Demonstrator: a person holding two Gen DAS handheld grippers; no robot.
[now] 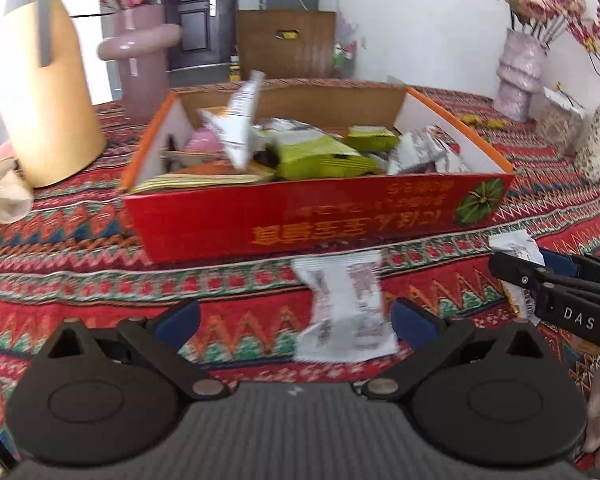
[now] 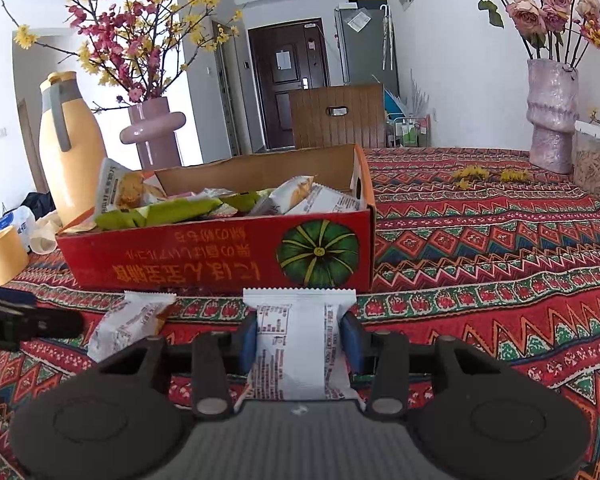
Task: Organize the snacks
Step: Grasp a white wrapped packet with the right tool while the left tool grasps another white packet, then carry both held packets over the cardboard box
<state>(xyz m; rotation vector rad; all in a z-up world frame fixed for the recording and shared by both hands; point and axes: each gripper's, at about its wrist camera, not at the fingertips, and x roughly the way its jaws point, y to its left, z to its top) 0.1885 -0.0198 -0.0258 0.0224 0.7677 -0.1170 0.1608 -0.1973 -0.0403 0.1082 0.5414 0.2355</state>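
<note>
A red cardboard box with a pumpkin print stands on the patterned tablecloth and holds several snack packets; it also shows in the right wrist view. My left gripper is open; a white snack packet lies on the cloth between its blue pads, nearer the right one. My right gripper is shut on another white snack packet, just in front of the box. It shows at the right of the left wrist view. The loose packet shows in the right wrist view.
A yellow jug, a pink vase with blossoms and a yellow cup stand left of the box. A lilac vase of roses and a jar stand at the back right. A chair is behind the table.
</note>
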